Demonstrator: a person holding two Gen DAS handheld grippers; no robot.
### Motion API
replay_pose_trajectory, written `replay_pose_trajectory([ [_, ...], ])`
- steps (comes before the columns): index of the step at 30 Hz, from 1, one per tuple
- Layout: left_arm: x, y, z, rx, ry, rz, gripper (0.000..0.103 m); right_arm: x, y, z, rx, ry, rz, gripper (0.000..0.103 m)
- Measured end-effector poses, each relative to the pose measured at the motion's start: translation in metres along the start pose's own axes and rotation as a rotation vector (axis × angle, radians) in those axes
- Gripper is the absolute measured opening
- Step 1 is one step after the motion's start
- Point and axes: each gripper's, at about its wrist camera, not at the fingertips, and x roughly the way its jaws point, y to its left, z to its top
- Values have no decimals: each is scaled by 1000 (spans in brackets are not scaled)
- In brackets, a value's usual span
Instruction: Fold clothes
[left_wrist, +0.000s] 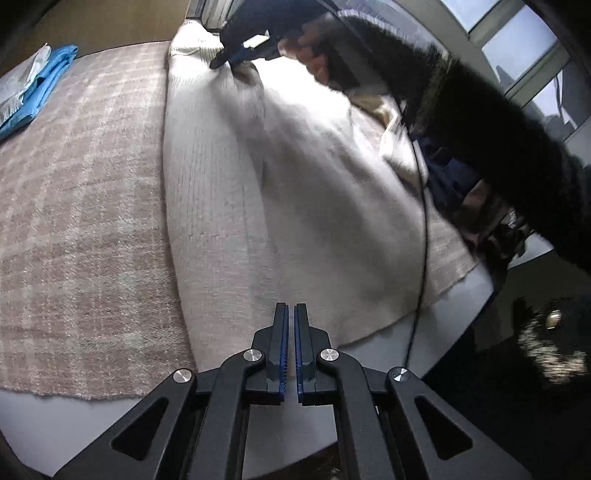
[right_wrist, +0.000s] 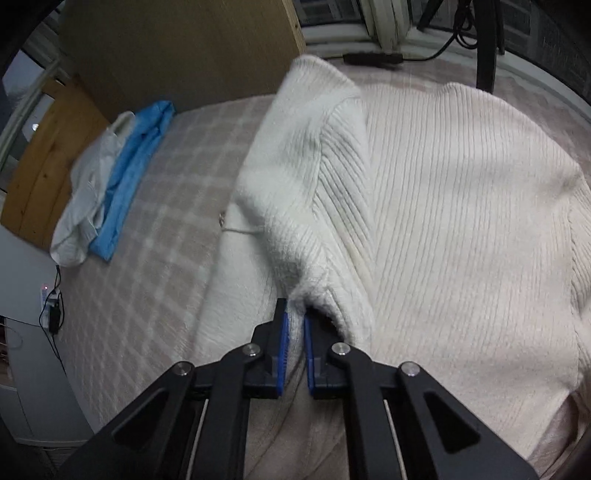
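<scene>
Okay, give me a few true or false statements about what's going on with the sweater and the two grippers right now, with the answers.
1. The right gripper is clamped on a fold of the white knit sweater. True.
2. The left gripper stands wide open. False: its jaws are closed together at the sweater's edge, and whether they pinch fabric cannot be told.
3. The sweater lies on a pinkish checked blanket. True.
4. A blue garment lies on top of the sweater. False: it lies apart on the blanket, beside a pale grey one.
</scene>
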Motion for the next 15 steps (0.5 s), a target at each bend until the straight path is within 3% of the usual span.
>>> replay_pose_trajectory([
  [3,-21,4,7,-29,-63,-4,2,-17,3,-3,-7,1,38,11],
  [6,-27,9,15,-48,-112,24,2,-42,10,-13,-39,-72,99,13],
  [9,-5,13,23,-60,-84,49,2,-39,13,-18,-37,-85,135,15],
  [13,23,7,24,-40,-18,60,2,-15,2,-28,17,18,170,16],
  [15,18,-2,26,-14,-23,70,2,-39,-13,-38,50,-24,202,16],
])
